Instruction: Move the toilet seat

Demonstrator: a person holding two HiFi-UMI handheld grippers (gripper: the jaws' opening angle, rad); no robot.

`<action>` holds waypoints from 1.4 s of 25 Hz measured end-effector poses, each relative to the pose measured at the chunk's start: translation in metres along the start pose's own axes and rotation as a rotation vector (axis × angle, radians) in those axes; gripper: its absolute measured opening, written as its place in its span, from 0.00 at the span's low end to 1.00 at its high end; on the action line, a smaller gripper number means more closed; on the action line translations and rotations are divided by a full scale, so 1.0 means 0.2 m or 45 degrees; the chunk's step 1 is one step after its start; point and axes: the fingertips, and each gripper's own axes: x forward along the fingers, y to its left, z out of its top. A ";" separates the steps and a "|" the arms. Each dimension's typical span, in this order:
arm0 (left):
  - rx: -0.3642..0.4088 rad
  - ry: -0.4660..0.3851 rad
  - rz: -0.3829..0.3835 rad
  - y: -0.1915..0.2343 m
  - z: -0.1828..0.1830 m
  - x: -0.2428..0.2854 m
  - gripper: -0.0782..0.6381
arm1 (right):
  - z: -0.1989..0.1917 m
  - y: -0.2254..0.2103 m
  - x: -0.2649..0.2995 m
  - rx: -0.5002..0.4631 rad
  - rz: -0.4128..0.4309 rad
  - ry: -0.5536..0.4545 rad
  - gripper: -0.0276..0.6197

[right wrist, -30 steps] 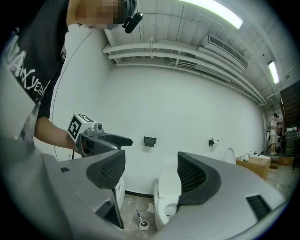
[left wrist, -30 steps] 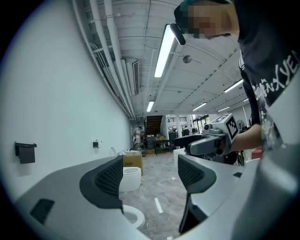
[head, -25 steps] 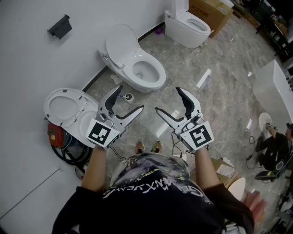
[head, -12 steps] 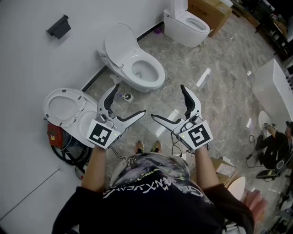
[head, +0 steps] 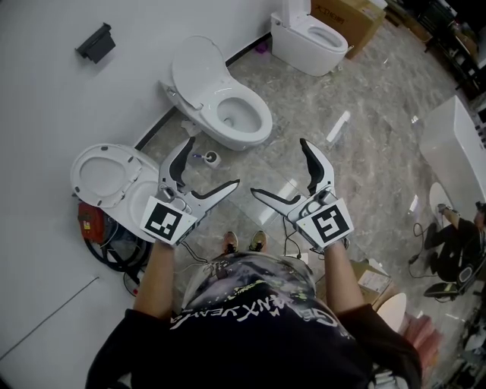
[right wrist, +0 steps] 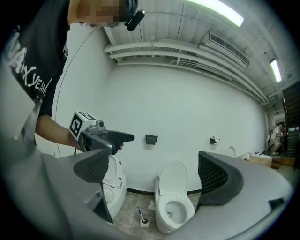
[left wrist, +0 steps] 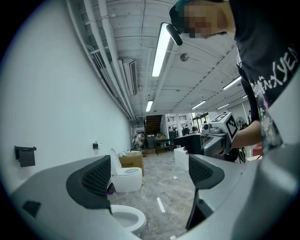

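A white toilet [head: 228, 110] stands against the wall ahead of me, its lid [head: 196, 72] raised and the bowl open; it shows again in the right gripper view [right wrist: 172, 208]. To its left is a second toilet [head: 106, 178] with its seat ring tipped up. My left gripper [head: 213, 164] and right gripper [head: 279, 169] hover side by side above the floor, short of both toilets. Their jaws have just been opening and both now stand open with nothing between them. The left gripper view [left wrist: 150, 176] looks along the wall; the right gripper view [right wrist: 157, 171] faces the wall.
A toilet brush holder [head: 213, 159] sits on the floor between the two toilets. A third toilet [head: 311, 38] and a cardboard box [head: 345, 19] stand further along the wall. Red gear with cables [head: 95, 228] lies at the left, and a white strip [head: 338, 129] lies on the marble floor.
Both grippers' jaws have spread wider than a second ago. The hands have stayed in about the same place.
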 end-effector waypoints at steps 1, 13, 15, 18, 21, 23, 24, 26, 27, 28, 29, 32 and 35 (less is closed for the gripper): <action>0.002 0.002 0.002 -0.01 0.00 0.01 0.81 | 0.00 -0.01 -0.01 -0.004 0.001 -0.004 0.94; 0.025 0.016 0.075 -0.19 0.01 0.07 0.81 | -0.04 -0.06 -0.18 -0.046 0.052 -0.024 0.94; 0.021 0.017 0.076 -0.21 0.00 0.07 0.81 | -0.04 -0.07 -0.19 -0.053 0.056 -0.033 0.94; 0.024 0.013 0.076 -0.22 -0.01 0.09 0.81 | -0.04 -0.08 -0.20 -0.054 0.055 -0.041 0.94; 0.015 0.011 0.077 -0.21 -0.01 0.12 0.81 | -0.06 -0.12 -0.19 -0.055 0.046 -0.041 0.94; 0.007 -0.012 0.078 -0.19 -0.01 0.16 0.81 | -0.08 -0.15 -0.17 -0.057 0.041 -0.040 0.94; 0.014 -0.008 0.080 -0.18 -0.02 0.17 0.81 | -0.09 -0.17 -0.15 -0.061 0.041 -0.038 0.94; 0.019 0.036 0.086 -0.13 -0.07 0.20 0.81 | -0.11 -0.20 -0.11 -0.069 0.040 -0.032 0.94; 0.014 0.042 0.089 -0.11 -0.09 0.22 0.81 | -0.12 -0.22 -0.09 -0.071 0.039 -0.028 0.94; 0.007 0.034 0.092 -0.09 -0.09 0.25 0.81 | -0.13 -0.24 -0.07 -0.070 0.038 -0.025 0.94; 0.003 0.029 0.099 -0.06 -0.10 0.27 0.81 | -0.15 -0.26 -0.04 -0.068 0.037 -0.022 0.94; -0.007 0.014 0.101 0.02 -0.13 0.34 0.81 | -0.17 -0.33 0.05 -0.068 0.038 -0.015 0.94; -0.001 0.066 0.102 0.14 -0.20 0.41 0.81 | -0.20 -0.40 0.17 -0.072 0.039 0.003 0.94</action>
